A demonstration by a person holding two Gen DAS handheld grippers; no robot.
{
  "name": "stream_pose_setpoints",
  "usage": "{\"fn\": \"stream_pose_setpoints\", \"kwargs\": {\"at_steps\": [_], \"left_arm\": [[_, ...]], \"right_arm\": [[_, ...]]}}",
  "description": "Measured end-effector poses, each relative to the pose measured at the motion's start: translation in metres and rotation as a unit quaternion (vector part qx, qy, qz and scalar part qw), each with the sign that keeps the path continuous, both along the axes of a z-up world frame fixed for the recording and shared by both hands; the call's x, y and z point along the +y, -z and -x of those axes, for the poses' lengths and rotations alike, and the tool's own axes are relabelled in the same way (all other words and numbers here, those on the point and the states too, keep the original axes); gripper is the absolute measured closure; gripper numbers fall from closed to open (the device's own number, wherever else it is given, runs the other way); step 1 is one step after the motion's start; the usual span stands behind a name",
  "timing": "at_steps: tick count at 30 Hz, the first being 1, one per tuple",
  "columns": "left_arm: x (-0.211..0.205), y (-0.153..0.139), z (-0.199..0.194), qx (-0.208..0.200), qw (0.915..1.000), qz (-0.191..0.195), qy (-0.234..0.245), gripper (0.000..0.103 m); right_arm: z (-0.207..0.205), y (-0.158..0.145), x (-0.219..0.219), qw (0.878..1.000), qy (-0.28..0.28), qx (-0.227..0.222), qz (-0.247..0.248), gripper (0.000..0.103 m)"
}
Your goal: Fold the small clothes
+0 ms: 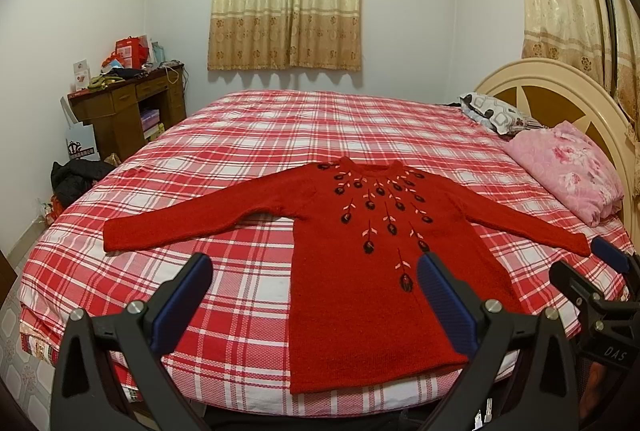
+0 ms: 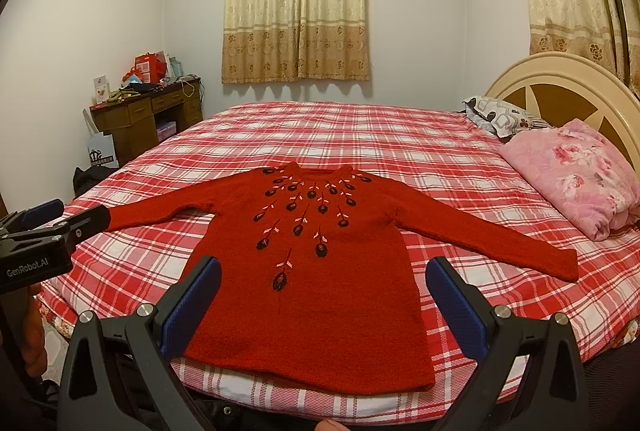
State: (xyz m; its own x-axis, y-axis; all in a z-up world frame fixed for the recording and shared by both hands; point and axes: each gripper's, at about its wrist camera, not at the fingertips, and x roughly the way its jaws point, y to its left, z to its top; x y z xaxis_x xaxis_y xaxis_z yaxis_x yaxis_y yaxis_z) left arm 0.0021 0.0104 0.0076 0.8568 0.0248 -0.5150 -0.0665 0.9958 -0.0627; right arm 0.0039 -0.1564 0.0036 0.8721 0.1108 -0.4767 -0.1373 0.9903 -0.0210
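Sweater [image 1: 360, 251] lies flat ahead of both wide-open, empty grippers, left gripper [image 1: 316, 295] and right gripper [image 2: 324, 299]; pinch each cuff cleanly, fold sleeves inward.

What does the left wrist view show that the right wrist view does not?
Only the left wrist view shows the right gripper at its right edge. Only the right wrist view shows the left gripper at its left edge, labelled GenRobot.AI. Both show the red sweater spread flat on the plaid bed, and the pink pillow.
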Motion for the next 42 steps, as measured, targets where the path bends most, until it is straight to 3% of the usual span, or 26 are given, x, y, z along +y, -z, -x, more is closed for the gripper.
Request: {"fn": "stream_pose_setpoints", "kwargs": {"at_steps": [29, 42], "left_arm": [[0.0, 0.012, -0.004, 0.011, 0.9999, -0.003, 0.004, 0.0], [-0.006, 0.037, -0.033, 0.045, 0.9983, -0.021, 0.031, 0.0]], "right_arm": [[-0.002, 0.006, 0.001, 1.0, -0.007, 0.006, -0.006, 0.001], [-0.031, 0.034, -0.018, 0.999, 0.006, 0.039, 0.001, 0.001]]}}
